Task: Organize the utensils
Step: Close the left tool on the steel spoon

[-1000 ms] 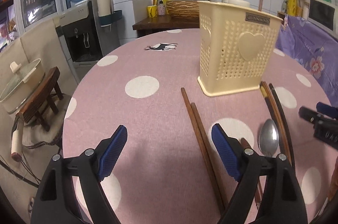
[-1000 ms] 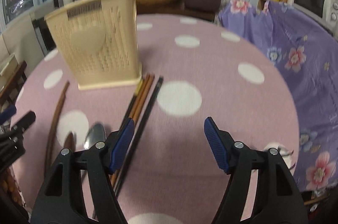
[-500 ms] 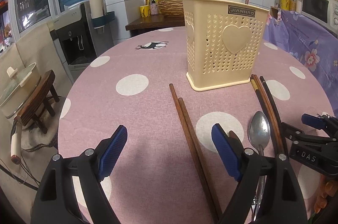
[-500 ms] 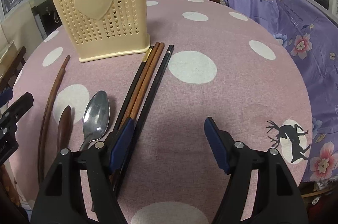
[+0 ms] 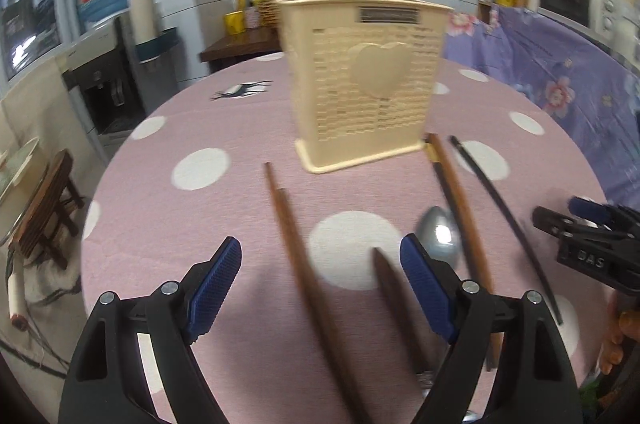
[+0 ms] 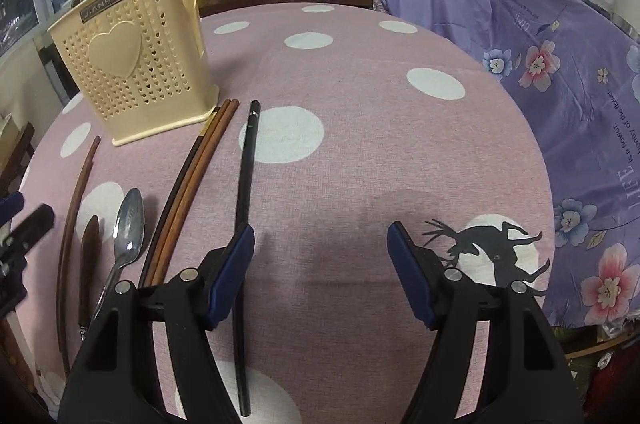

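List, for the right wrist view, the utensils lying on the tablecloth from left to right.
Curved brown chopstick → dark wooden spoon → metal spoon → bundle of brown chopsticks → black chopstick.

A round desk [image 6: 360,152] under a pink, white-dotted cloth carries an upright cream basket [image 6: 140,60], with brown chopsticks [image 6: 188,184], a black chopstick [image 6: 246,184] and a steel spoon [image 6: 129,224] lying before it.

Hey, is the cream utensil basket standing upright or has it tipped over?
Upright. The basket stands on its flat base on the pink tablecloth, open top facing up, heart panel vertical. The chopsticks and spoon lie flat beside it.
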Demonstrator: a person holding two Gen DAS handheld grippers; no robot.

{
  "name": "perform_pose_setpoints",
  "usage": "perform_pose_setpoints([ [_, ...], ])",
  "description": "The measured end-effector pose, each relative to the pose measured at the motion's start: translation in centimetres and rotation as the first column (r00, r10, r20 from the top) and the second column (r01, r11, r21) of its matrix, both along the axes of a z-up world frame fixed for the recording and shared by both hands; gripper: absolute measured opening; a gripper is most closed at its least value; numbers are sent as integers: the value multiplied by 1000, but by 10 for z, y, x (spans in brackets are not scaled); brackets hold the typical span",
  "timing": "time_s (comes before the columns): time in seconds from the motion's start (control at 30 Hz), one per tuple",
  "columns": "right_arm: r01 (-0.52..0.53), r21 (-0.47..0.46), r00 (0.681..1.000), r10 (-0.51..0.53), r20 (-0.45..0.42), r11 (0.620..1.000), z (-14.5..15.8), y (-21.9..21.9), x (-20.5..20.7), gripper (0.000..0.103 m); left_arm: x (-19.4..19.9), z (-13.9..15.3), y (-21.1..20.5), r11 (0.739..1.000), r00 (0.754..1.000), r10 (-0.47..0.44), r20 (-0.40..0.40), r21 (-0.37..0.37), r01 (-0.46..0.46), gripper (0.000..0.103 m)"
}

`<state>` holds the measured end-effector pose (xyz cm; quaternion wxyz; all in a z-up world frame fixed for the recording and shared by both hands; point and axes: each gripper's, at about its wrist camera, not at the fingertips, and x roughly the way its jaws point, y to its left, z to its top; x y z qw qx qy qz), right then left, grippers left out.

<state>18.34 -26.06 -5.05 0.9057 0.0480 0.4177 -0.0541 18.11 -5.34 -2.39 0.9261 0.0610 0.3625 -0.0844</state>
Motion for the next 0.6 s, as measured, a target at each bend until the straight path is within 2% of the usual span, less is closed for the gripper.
perform_pose_setpoints([
  [0.17,-10,10,1000,10,15,1000,-1,2,-1,69,-2,-11,-32,994,994,-94,-52,43,96,65],
  [0.47,3,52,1000,-4,25,999,-3,-9,-4,69,-7,-31,-60,971,978,-172,-119,148,189,59],
  [0.53,1,59,1000,-3,28,998,-3,-10,-4,69,-5,-34,-64,965,980,-167,-110,186,185,59],
  [0.6,0,65,1000,-2,31,998,-3,-10,-4,69,0,-33,-65,966,979,-169,-112,180,187,59],
])
